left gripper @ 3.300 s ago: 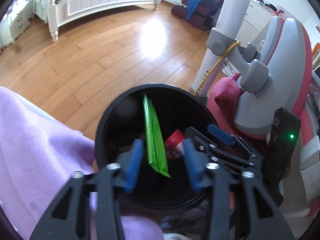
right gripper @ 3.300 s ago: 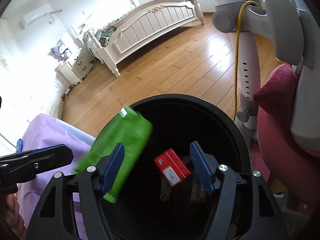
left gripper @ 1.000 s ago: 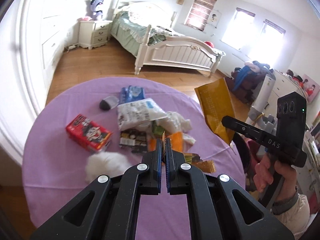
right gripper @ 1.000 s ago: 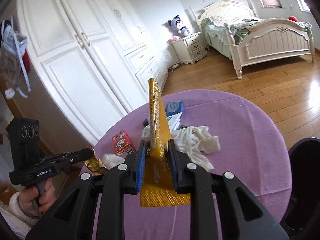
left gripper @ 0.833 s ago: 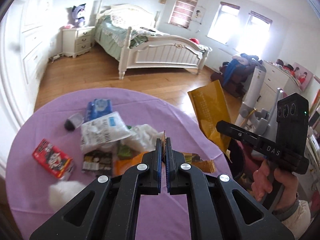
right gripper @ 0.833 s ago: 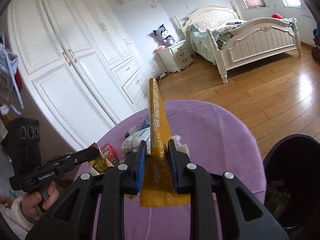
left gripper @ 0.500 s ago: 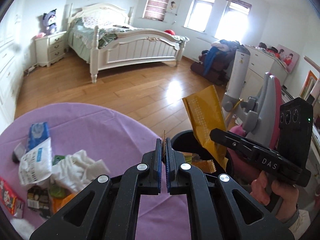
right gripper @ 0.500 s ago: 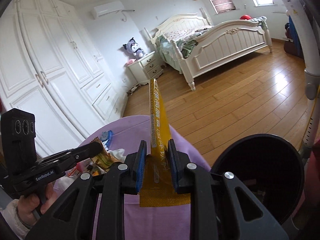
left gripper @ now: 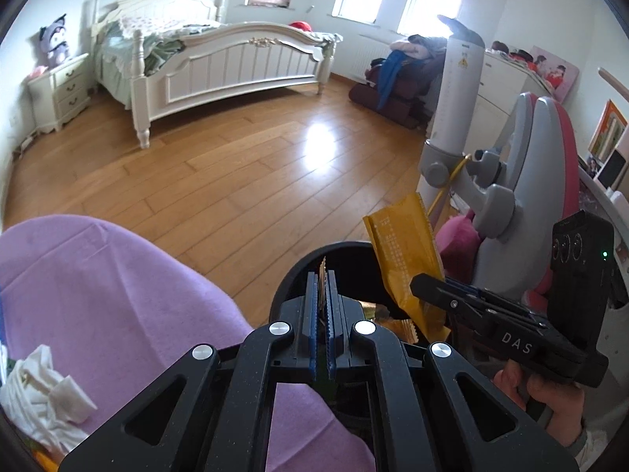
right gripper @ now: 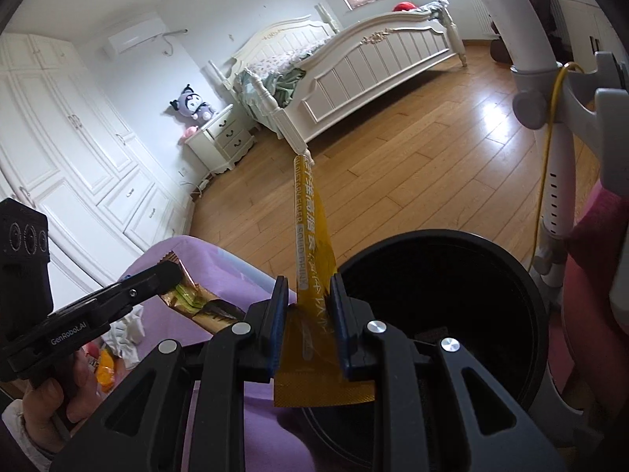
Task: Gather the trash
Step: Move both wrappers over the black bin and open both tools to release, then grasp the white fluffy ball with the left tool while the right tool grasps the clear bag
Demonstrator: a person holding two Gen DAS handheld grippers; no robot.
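A bedroom with a wooden floor [left gripper: 220,181]; a purple table [left gripper: 118,295] stands beside a black bin [right gripper: 452,295]. The right gripper [right gripper: 310,322] clamps a yellow packet [right gripper: 310,236] at the bin's rim; the left gripper [left gripper: 322,303] pinches a gold wrapper [right gripper: 196,299].

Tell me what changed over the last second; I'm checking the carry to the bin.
Both grippers swung from over the table to the bin. The left gripper stays shut on its wrapper, the right gripper on the yellow pouch. Nothing released.

Black gripper [left gripper: 322,306], blue pads, silver screws, perhaps pale cuff.
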